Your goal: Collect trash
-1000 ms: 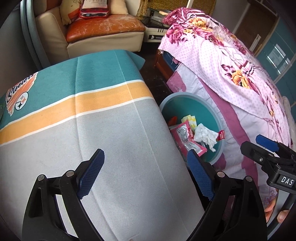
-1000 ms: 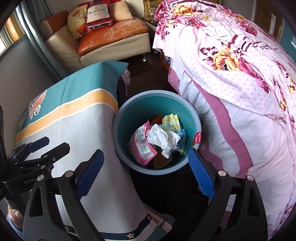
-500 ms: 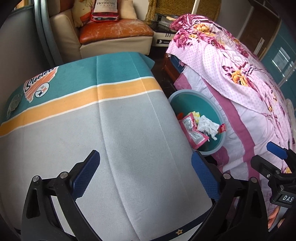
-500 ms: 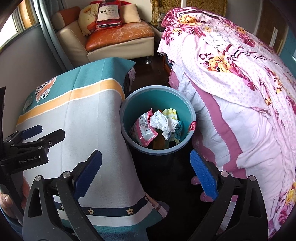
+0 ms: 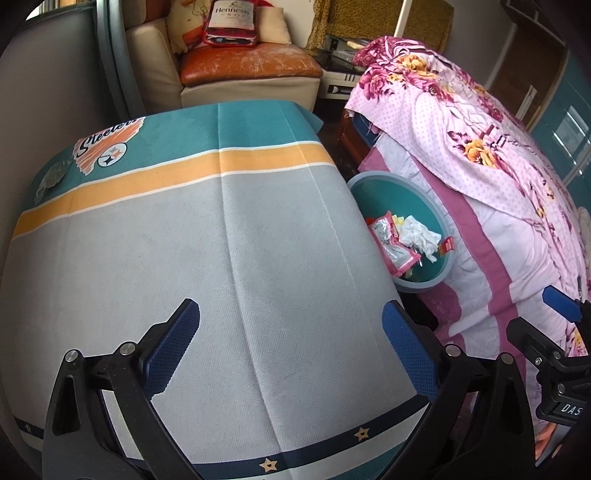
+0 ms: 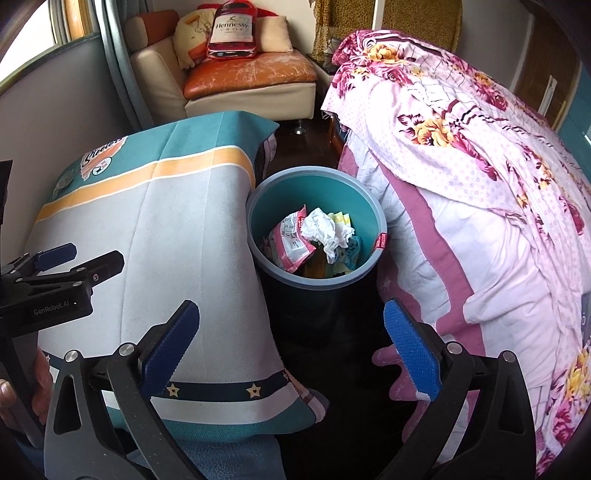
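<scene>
**Both grippers empty above table and bin**

Now the left gripper (image 5: pixel 290 349) hangs over a table draped in a cloth (image 5: pixel 192 236) with teal, orange and grey bands and a Steelers logo (image 5: pixel 107 147) at its far left corner. Its jaws stand wide apart, and nothing lies between the blue pads (image 5: pixel 171 349); only bare grey cloth shows beneath them.

The right gripper (image 6: pixel 290 349) points down at the dark floor between the table and the bed (image 6: pixel 461 166). Its jaws are opening, now spread almost fully, and they hold nothing. Each gripper shows at the edge of the other's view, with part of the person's hand (image 6: pixel 16 391) around the handle at the near left of the right wrist view.

The trash sits in a round bin (image 6: pixel 258 206), teal inside with a grey-blue rim, standing on the floor just beside the table's right edge and against the side of the bed. Inside it lie a pink-and-white snack wrapper (image 6: pixel 290 245), a crumpled white tissue (image 6: pixel 327 229), a yellow packet (image 6: pixel 341 218) behind the tissue, and other scraps too jumbled to tell apart. A small red tag (image 6: pixel 381 243) clings to the bin's right rim.

The bed carries a pink floral quilt. Far across the room stands a cream armchair (image 6: pixel 255 94) with an orange seat cushion, and on it a bottle-shaped Hennessy cushion (image 6: pixel 232 31).
</scene>
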Available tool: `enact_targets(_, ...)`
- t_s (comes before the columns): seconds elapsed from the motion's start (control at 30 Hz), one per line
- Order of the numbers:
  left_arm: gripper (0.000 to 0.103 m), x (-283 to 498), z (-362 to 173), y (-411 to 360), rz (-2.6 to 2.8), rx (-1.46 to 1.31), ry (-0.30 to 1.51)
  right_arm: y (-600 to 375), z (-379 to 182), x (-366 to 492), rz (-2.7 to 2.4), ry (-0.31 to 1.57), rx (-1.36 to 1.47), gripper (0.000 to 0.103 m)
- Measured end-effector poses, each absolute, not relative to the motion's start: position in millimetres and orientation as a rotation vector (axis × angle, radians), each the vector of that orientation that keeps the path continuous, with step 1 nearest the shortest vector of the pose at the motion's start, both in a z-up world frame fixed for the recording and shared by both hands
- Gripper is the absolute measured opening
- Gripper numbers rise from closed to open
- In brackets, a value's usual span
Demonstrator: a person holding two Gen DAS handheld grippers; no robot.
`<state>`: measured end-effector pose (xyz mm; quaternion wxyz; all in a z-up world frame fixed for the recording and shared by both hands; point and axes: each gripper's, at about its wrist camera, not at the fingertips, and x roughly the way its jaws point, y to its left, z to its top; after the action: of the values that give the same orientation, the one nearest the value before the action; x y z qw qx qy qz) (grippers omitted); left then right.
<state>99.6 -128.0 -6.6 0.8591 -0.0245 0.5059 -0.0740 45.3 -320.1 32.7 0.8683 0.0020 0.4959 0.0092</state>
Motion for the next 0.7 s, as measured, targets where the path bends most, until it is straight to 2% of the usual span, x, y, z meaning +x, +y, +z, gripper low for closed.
enact_targets(0.7,0.099,98.8,-19.0,-133.7,-0.143,-0.022,1.084,-320.1,24.1,47.3,0.01,1.042,-0.002,0.096)
